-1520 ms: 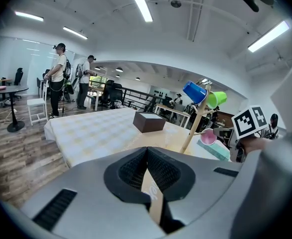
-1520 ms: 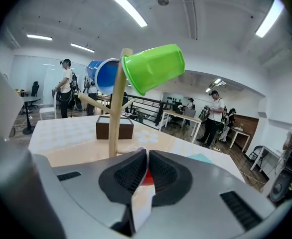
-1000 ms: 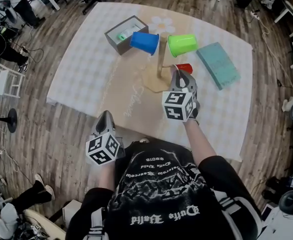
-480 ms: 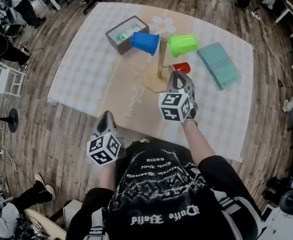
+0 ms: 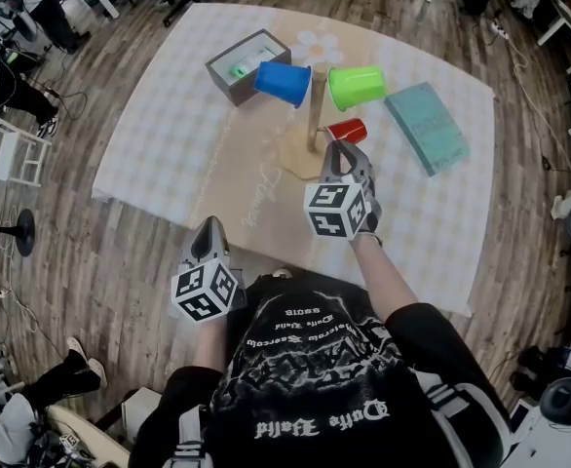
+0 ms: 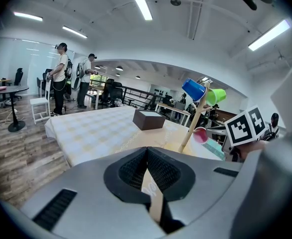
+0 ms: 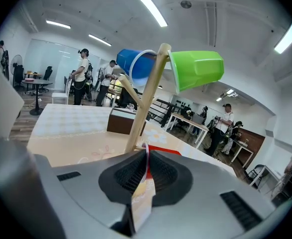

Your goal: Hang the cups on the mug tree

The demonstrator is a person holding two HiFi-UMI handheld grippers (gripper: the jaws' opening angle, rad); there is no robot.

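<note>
Checked tablecloth (image 5: 169, 135), wooden mug tree (image 5: 314, 115) carrying blue plastic cup (image 5: 284, 83) and green plastic cup (image 5: 356, 86); hanging of last in hand, right gripper (image 5: 347, 156) clamped on rim of small red plastic cup (image 5: 349, 131) just beside that tree, left gripper (image 5: 206, 232) closed, empty; needs lifting onto free peg (image 7: 127, 91).

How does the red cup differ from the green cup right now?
The green cup hangs high on the mug tree, free of either gripper; the red cup is lower beside the post, its rim pinched in the right gripper. The red cup looks smaller than the green cup. Both are right of the post in the head view.
</note>
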